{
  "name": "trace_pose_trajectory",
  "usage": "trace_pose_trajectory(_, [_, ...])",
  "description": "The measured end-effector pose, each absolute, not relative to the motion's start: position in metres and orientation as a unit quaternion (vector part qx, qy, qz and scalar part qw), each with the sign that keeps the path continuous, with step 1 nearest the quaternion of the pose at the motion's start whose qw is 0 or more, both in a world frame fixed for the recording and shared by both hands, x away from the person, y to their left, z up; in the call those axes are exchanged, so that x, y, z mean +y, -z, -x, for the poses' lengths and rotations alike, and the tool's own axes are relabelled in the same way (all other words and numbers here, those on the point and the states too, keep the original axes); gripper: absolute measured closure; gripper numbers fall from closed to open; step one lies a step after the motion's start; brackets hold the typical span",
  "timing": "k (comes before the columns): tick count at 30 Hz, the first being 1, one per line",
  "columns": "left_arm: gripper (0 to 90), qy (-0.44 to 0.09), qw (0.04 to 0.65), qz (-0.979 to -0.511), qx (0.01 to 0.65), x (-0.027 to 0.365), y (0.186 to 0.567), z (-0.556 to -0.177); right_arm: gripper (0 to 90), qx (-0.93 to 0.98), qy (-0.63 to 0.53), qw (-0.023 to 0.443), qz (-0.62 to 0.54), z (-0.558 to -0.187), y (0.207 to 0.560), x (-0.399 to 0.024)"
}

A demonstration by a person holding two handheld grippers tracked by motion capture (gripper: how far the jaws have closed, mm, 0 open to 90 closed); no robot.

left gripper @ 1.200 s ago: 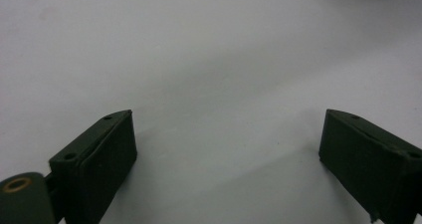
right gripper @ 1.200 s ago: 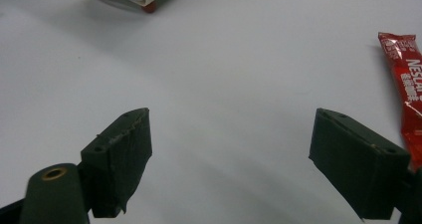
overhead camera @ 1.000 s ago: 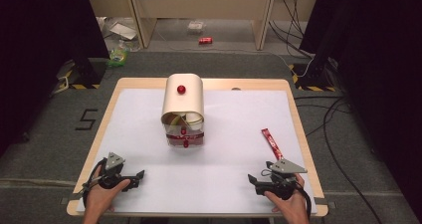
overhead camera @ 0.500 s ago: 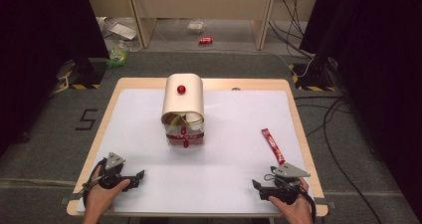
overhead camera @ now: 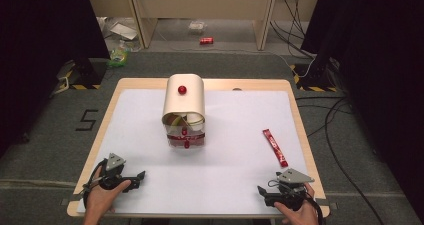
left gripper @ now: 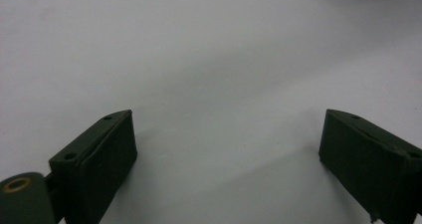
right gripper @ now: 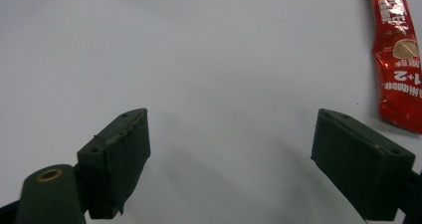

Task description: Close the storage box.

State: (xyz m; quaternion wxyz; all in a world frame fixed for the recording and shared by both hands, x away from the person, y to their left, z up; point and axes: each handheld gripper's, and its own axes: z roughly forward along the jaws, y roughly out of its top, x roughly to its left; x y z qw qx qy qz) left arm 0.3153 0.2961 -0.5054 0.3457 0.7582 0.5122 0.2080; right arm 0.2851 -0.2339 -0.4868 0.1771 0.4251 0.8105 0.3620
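Observation:
A beige roll-top box (overhead camera: 184,101) with a red knob stands at the middle of the table, its lid partly raised over a clear front with red parts inside. A red coffee-stick sachet (overhead camera: 275,147) lies flat at the right; the right gripper view shows the sachet (right gripper: 398,59) at its upper right. My left gripper (overhead camera: 140,176) rests open near the front left edge, with its jaws (left gripper: 226,154) wide over bare white surface. Near the front right edge my right gripper (overhead camera: 261,191) stands open, nothing between its jaws (right gripper: 231,154).
A white sheet (overhead camera: 225,150) covers the wooden table (overhead camera: 295,110). On the floor beyond lie a red can (overhead camera: 206,40), some litter (overhead camera: 120,55) and cables (overhead camera: 325,115). Dark curtains flank both sides.
My right gripper has drawn back toward the front edge, away from the red sachet. The left gripper has stayed put.

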Motion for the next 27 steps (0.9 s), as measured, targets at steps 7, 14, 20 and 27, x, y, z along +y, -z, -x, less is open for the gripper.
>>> trace_pose_trajectory(7, [7.1,-0.208,0.346,-0.758,0.512,0.296,0.505,-0.315,16.0,0.815,-0.355,0.176,-0.423,-0.280,0.488,-0.237])
trace_pose_trajectory(14, [7.1,-0.208,0.346,-0.758,0.512,0.296,0.505,-0.315,15.9,0.822,-0.338,0.172,-0.424,-0.275,0.492,-0.239])
trace_pose_trajectory(20, [7.1,-0.208,0.346,-0.758,0.512,0.296,0.505,-0.315,15.4,0.819,-0.341,0.178,-0.425,-0.272,0.494,-0.238])
trace_pose_trajectory(27, [7.1,-0.208,0.345,-0.758,0.512,0.296,0.505,-0.315,15.4,0.816,-0.350,0.183,-0.423,-0.269,0.496,-0.239])
